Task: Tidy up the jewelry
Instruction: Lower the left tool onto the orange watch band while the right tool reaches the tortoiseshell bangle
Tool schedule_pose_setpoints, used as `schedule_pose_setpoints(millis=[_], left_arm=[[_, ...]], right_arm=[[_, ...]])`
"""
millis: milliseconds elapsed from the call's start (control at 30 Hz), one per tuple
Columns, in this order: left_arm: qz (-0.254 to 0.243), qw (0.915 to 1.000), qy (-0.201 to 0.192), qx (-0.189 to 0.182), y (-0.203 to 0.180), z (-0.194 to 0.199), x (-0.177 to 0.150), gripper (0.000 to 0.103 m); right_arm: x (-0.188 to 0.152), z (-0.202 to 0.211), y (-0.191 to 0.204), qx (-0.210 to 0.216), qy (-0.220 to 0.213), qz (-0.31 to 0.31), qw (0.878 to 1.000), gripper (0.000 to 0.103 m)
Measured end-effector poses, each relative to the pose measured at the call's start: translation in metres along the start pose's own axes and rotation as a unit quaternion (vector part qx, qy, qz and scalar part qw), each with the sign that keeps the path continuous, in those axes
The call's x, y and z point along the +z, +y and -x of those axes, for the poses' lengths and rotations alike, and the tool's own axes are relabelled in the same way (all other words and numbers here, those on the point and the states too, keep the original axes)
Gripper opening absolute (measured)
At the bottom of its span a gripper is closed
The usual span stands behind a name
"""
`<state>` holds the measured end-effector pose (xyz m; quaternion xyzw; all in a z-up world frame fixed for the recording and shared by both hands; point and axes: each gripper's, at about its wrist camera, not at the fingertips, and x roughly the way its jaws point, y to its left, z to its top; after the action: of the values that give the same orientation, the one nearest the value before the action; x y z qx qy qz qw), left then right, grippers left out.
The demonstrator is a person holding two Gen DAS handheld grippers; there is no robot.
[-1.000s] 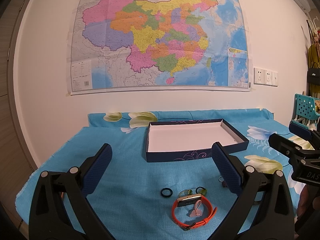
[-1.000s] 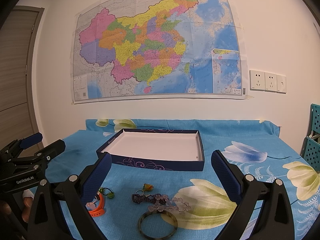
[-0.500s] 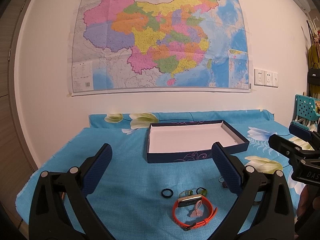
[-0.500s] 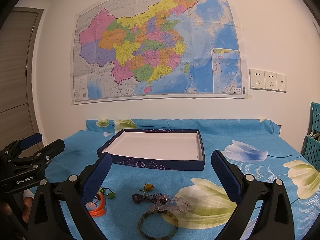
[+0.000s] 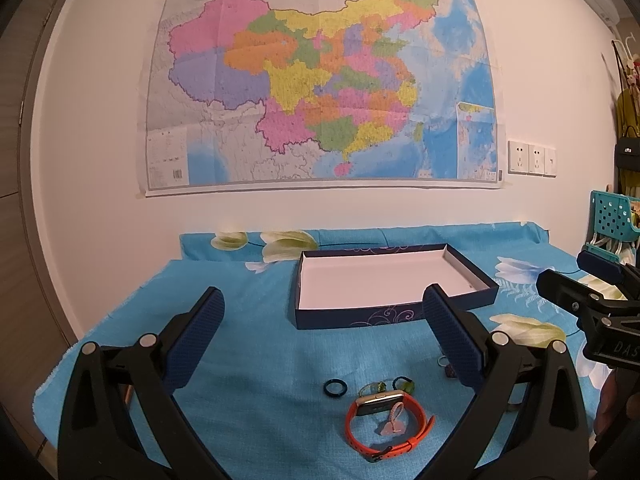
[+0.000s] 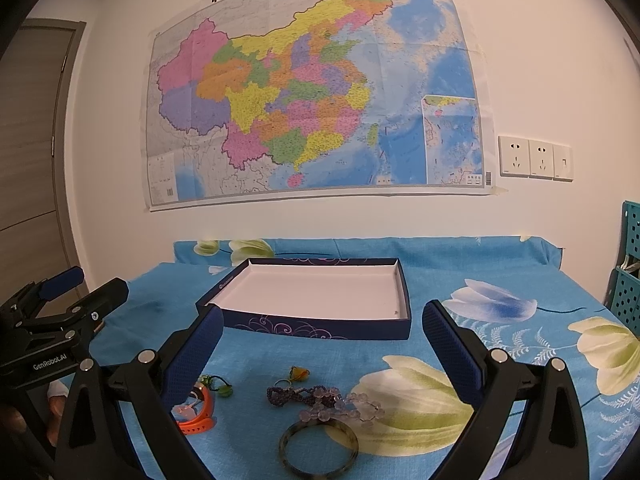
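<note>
A navy box lid with a white inside (image 5: 360,318) (image 6: 320,326) lies empty on the blue floral cloth. In front of it lie an orange watch band (image 5: 386,426) (image 6: 198,410), a dark ring (image 5: 333,387), green-bead pieces (image 5: 402,383) (image 6: 218,385), a beaded bracelet (image 6: 324,398), a dark bangle (image 6: 318,446) and a small ring with a yellow stone (image 6: 298,374). My left gripper (image 5: 322,338) is open and empty, above the watch band. My right gripper (image 6: 322,340) is open and empty, above the bracelet and bangle.
The cloth-covered table (image 5: 248,340) stands against a white wall with a large map (image 5: 320,80). A teal plastic basket (image 5: 610,220) stands at the right. Wall sockets (image 6: 534,158) sit right of the map. A door (image 6: 28,140) is at the left.
Both grippers stay open over the jewelry. The views have shifted only slightly; nothing on the table has moved.
</note>
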<state>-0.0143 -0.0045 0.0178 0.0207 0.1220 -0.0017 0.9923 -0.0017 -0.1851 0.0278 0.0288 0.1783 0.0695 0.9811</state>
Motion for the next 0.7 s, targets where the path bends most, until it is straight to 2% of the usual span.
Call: schedule_pose_setpoints(millis=[400,700], left_arm=[[-0.007,0.9997,0.011,-0.019,-0.002,-0.006,-0.007,0.098],[-0.027,0.9953,0.079,-0.050,-0.004,-0.035,-0.029,0.098]], right_arm=[[-0.003,-0.001,-0.003,0.003,0.012,0.003,1.000,0.096],[-0.017,-0.016,-0.009,0.010,0.075,0.014,0.997,0.096]])
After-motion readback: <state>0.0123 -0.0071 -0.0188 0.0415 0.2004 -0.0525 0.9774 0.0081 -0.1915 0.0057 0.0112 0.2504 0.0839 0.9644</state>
